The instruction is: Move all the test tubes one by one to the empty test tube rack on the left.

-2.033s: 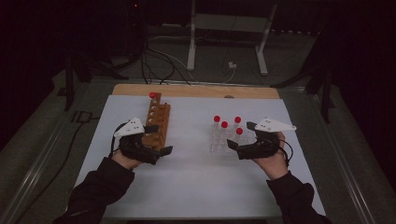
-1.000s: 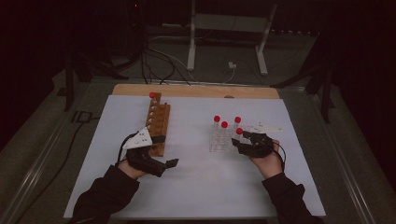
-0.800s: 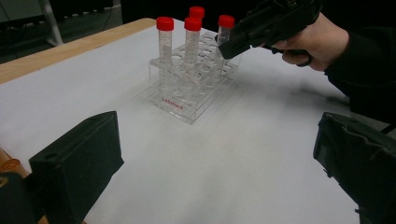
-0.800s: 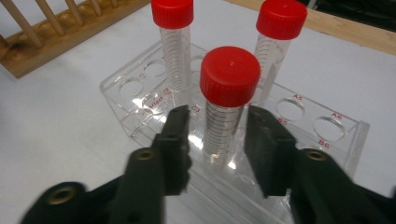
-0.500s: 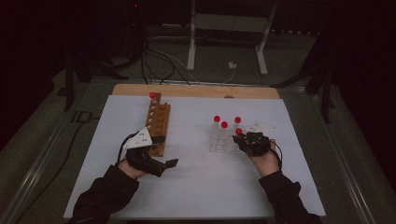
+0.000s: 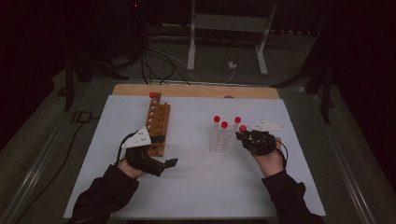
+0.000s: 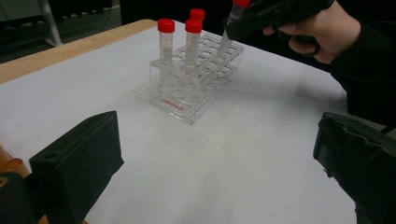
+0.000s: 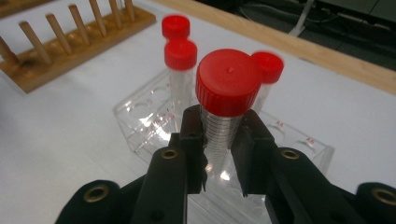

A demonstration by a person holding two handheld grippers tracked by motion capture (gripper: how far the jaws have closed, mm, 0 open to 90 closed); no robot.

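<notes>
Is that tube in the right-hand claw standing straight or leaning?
Leaning. In the left gripper view the tube, held in the right gripper, slants with its tip low over the clear rack, while three capped tubes stand upright.

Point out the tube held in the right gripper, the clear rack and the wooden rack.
held tube [image 8: 223, 135], right gripper view, on its clear graduated body between the jaws.
clear rack [image 7: 173, 104], left gripper view, on its front wall by the red lettering.
wooden rack [image 6: 159, 122], high view, on its top board with holes.
</notes>
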